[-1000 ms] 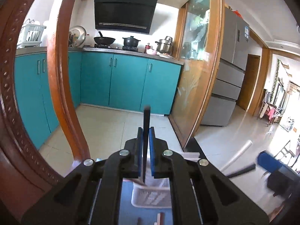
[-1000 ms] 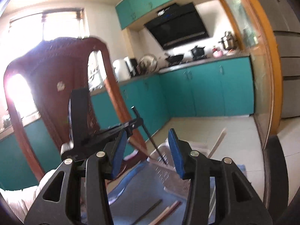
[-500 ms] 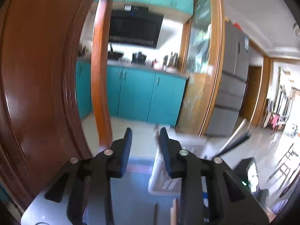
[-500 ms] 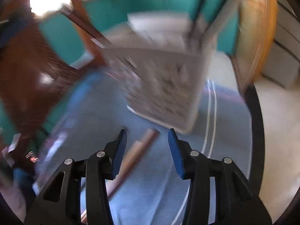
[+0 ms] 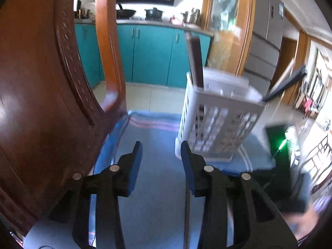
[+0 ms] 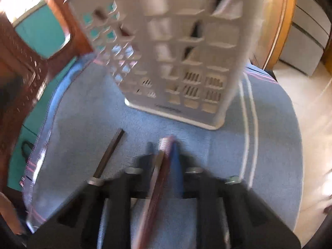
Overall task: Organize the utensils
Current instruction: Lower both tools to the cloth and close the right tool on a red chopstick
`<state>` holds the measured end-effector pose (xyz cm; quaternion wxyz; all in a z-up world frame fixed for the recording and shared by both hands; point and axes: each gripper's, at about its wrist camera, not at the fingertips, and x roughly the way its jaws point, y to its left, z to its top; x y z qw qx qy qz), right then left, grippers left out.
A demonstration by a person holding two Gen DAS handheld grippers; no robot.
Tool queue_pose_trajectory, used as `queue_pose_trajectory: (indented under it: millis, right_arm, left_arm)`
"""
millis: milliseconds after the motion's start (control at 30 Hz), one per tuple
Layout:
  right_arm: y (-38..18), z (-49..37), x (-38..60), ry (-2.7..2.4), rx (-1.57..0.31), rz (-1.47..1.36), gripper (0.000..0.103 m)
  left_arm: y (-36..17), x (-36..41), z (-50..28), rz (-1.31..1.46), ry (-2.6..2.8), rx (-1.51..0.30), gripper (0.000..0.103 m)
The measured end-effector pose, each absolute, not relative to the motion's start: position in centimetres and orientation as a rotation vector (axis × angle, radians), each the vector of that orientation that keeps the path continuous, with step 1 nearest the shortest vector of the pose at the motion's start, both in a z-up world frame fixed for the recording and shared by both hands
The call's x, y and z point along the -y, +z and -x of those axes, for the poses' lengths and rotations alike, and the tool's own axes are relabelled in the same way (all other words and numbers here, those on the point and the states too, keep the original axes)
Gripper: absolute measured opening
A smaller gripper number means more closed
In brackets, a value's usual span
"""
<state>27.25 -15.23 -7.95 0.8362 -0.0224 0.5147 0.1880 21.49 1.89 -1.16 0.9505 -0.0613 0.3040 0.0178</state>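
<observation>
Fingers of the right gripper, spread half a second ago, are now pinching a reddish utensil lying on the blue cloth, just in front of the white basket. A dark stick is lying beside it. The left gripper is hanging spread and empty, its dark utensil now standing in the basket, so the next pickup seems to be starting.

Both wrist views low over blue cloth, sharing white basket; right nearer.
</observation>
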Motion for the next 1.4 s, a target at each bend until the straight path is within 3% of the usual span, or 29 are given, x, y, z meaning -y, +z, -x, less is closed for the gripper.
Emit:
queue_pose_trajectory:
  millis: [367, 400, 533, 767, 900, 933, 1167, 1267, 1400]
  right_arm:
    - [-6.6, -27.7, 20.6, 0.323, -1.135, -0.040, 0.007]
    - [-6.8, -27.7, 20.7, 0.308, -1.142, -0.024, 0.009]
    - [-6.2, -27.0, 20.9, 0.320, -1.125, 0.001, 0.031]
    - [-7.3, -27.0, 20.2, 0.306, -1.136, 0.058, 0.034]
    - [-7.9, -27.3, 20.4, 0.298, -1.140, 0.066, 0.034]
    - [-7.9, -27.3, 20.4, 0.298, -1.140, 0.067, 0.034]
    - [-8.1, -27.6, 20.6, 0.290, -1.145, 0.071, 0.034]
    - [-8.3, -27.6, 20.3, 0.287, -1.147, 0.088, 0.034]
    - [-8.9, -27.5, 19.5, 0.273, -1.147, 0.124, 0.034]
  left_arm:
    - [-5.7, -0.1, -21.8, 0.060, -0.028, -0.798, 0.046]
    - [-5.9, 0.2, -21.9, 0.050, -0.034, -0.810, 0.046]
    - [-7.2, 1.6, -22.5, 0.006, -0.061, -0.859, 0.046]
    - [-9.3, 2.3, -24.0, 0.011, -0.074, -0.942, 0.045]
    - [-9.9, 2.0, -24.4, 0.011, -0.044, -0.953, 0.010]
    - [-9.8, 1.9, -24.5, 0.026, -0.049, -0.960, 0.008]
    - [-8.9, 1.0, -24.3, 0.066, -0.064, -0.965, 0.009]
    - [-9.2, 1.0, -24.6, 0.068, -0.063, -0.978, 0.019]
    - [-9.5, 1.5, -25.1, 0.033, -0.053, -0.977, 0.022]
